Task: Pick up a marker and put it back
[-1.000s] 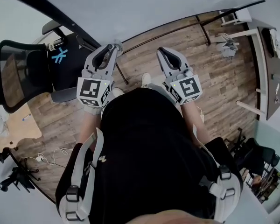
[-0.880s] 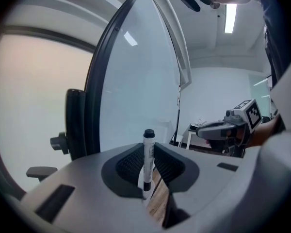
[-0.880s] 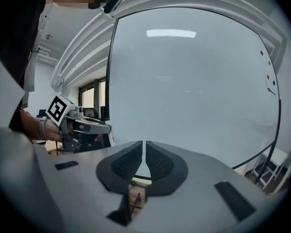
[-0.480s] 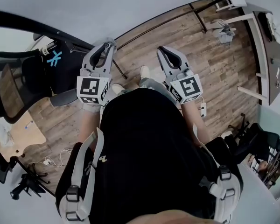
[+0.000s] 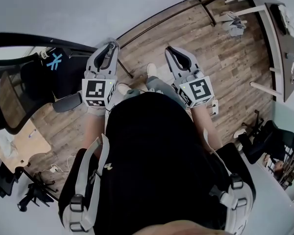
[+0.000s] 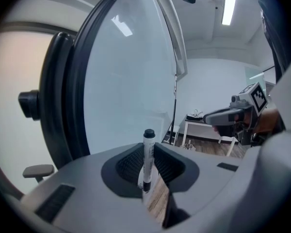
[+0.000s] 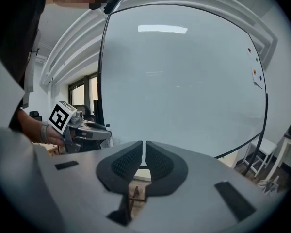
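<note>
The left gripper [image 6: 146,154] had its jaws part-way closed on a marker [image 6: 148,143]. The ribbed pads pressed the white barrel from both sides, so the marker stood upright between them with its black cap clear above the jaw tips. The right gripper [image 7: 143,148] had its jaws drawn together to a thin slit, with nothing between them. It was held level with the other, a little apart, as the head view showed both in front of the person's chest. Beyond both sets of jaws stood a large whiteboard [image 7: 184,81], and a few small coloured magnets or dots sat near its right edge. Below it lay a wooden floor [image 5: 225,62], with a black office chair [image 5: 19,92] off to the person's left and a dark-topped table [image 5: 279,48] far to the right. As for progress, the pick-up looked done, since the marker was off any surface and carried firmly in the left jaws. The return appeared to remain, because the marker had not yet been set down. No tray, ledge or holder for it could be made out in these views. The whiteboard's lower edge seemed the likely place, though that was only a guess.
</note>
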{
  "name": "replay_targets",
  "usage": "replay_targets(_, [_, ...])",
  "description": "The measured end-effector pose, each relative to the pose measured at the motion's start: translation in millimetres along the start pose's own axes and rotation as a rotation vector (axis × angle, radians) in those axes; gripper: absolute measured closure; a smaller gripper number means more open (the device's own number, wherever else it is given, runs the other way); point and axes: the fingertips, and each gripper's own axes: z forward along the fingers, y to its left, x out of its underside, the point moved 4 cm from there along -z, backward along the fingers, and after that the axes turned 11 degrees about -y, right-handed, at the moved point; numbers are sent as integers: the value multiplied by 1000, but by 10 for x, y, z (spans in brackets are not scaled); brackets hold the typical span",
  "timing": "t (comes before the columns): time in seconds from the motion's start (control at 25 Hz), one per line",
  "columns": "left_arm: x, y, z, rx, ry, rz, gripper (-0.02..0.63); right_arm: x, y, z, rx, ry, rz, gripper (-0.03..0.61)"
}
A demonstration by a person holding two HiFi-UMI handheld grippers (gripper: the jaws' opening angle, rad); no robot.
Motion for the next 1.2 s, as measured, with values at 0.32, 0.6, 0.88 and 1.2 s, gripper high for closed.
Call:
replay_targets(0.32, [129,-25,74,12,30,17,540,33,-45,-41,20,14,2,546])
replay_targets(0.6, [161,-65,102,-6,24,88,540,64,-49,-104,32,31,3,546])
replay_targets(0.88, [208,-96,120,-10,38,104,540,60,-51,-130,34,38,1,546])
replay_targets(1.2, [236,-96,125,-20,59,137,538,76,-38,-157,34,39,4,546])
